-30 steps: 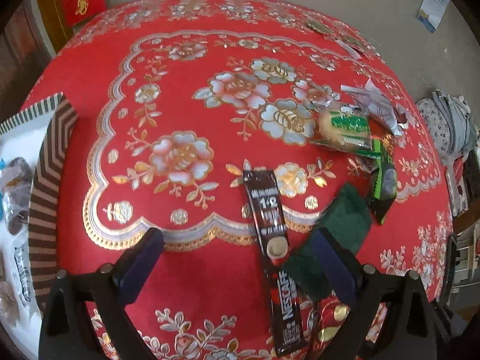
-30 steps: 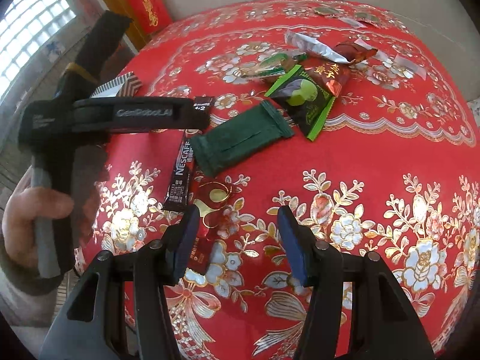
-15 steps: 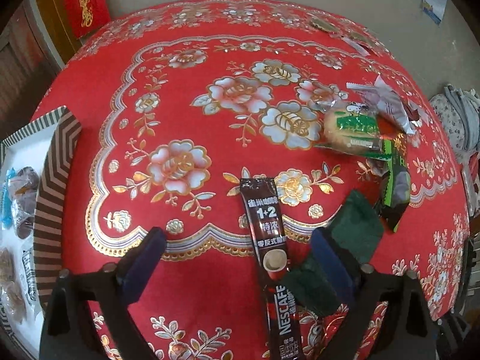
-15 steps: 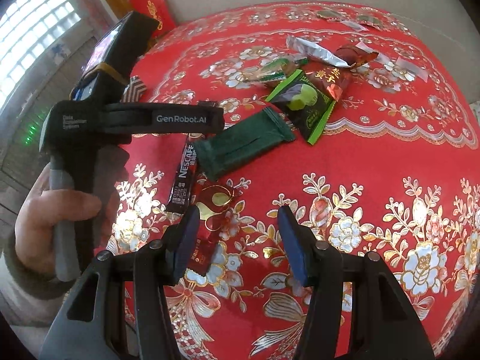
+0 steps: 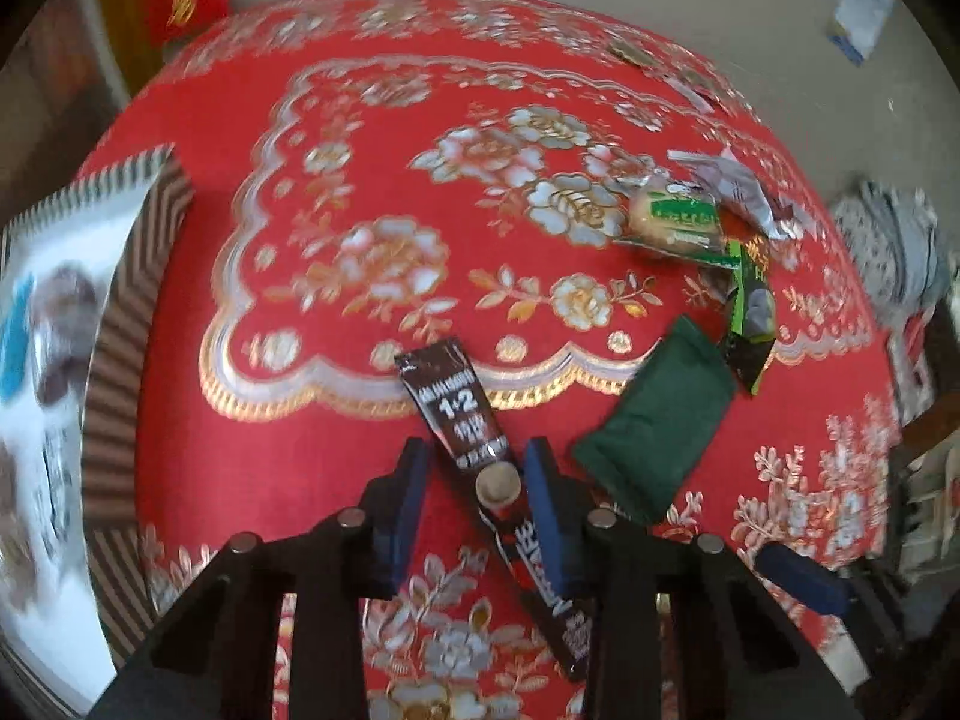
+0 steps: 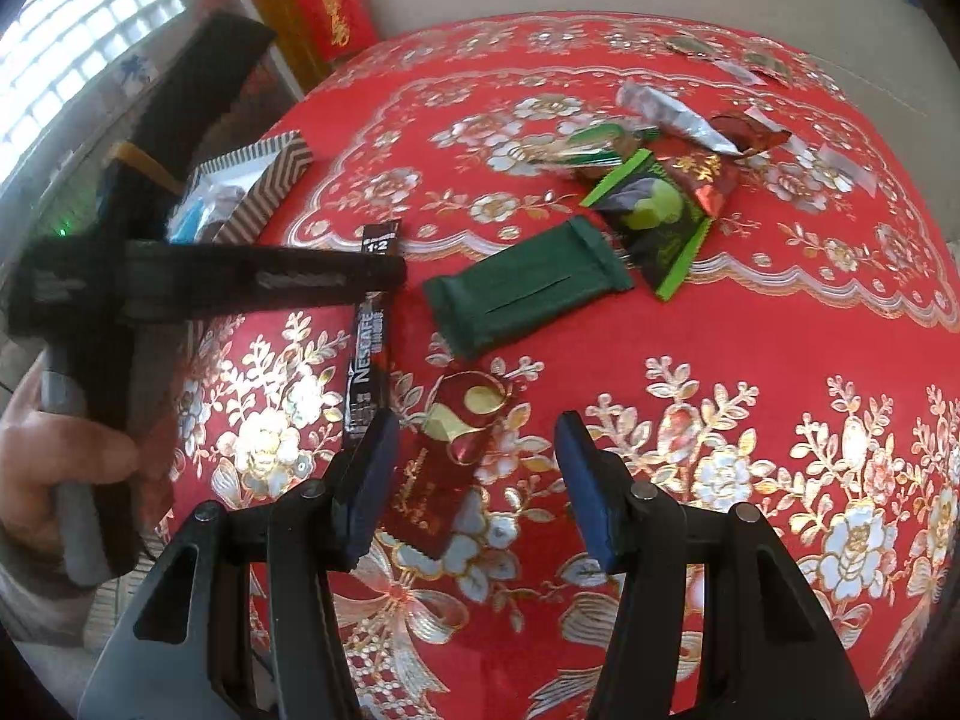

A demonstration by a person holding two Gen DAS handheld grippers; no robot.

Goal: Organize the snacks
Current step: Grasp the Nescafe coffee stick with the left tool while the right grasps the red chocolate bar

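A dark Nescafe coffee stick (image 5: 456,414) lies slantwise on the red flowered tablecloth (image 5: 372,138). My left gripper (image 5: 478,474) straddles the stick's middle and its jaws are closing. The right pad is at the stick's edge, while red cloth still shows between the left pad and the stick. In the right wrist view the same stick (image 6: 366,360) passes under the left gripper's black body (image 6: 270,279), held by a hand (image 6: 60,450). My right gripper (image 6: 477,480) hangs open just above a red-and-gold sachet (image 6: 444,462), not touching it.
A dark green packet (image 5: 654,426) lies right of the stick. Beyond it are a green-and-black sweet packet (image 5: 750,324), a biscuit packet (image 5: 678,219) and a silver wrapper (image 5: 732,186). A chevron-edged box (image 5: 114,360) with snacks inside stands at the table's left edge.
My left gripper has moved over the coffee stick and its jaws have narrowed from wide open to close around it. The right gripper has stayed put above the red sachet.
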